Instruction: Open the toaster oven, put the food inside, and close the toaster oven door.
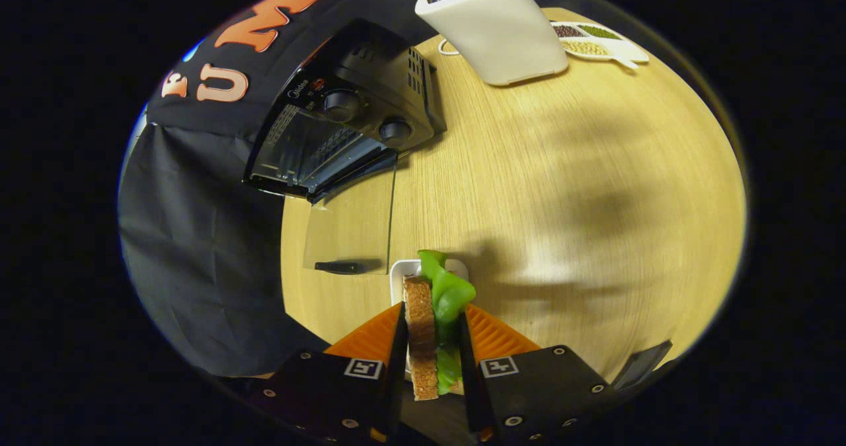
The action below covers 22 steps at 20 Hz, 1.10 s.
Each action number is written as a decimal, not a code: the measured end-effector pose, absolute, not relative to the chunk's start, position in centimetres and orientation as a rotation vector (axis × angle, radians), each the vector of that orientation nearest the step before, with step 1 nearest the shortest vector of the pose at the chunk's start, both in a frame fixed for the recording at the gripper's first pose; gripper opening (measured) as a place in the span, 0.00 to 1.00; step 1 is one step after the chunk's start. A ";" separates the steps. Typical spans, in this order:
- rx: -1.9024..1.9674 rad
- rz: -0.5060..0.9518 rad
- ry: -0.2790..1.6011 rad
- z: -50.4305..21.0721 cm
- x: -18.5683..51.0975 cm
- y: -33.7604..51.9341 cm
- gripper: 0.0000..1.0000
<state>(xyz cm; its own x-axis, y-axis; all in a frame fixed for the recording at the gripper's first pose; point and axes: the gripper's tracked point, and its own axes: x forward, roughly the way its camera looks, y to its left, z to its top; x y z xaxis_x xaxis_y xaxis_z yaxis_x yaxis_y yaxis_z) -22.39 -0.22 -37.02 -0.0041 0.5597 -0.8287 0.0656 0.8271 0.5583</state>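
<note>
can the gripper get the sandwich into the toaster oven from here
Probably yes. The gripper is shut on the sandwich, and the toaster oven beyond the fingers has its glass door folded down flat on the table. Nothing lies between them, though the opening faces partly sideways.

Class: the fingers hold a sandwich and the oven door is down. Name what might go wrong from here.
1. The sandwich is pinched on edge between the fingers, and green lettuce bulges out ahead of them; it may slip free on the way.
2. The glass door lies flat on the table between the sandwich and the oven; a low approach might knock it.
3. A white dish sits just under the sandwich; dropping down could bump it.
</note>
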 end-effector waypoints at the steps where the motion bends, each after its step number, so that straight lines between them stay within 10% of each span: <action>1: 0.511 0.415 1.537 -36.8 -22.5 0.0 0.37; 22: 1.001 0.326 1.108 -29.1 -11.0 15.6 0.33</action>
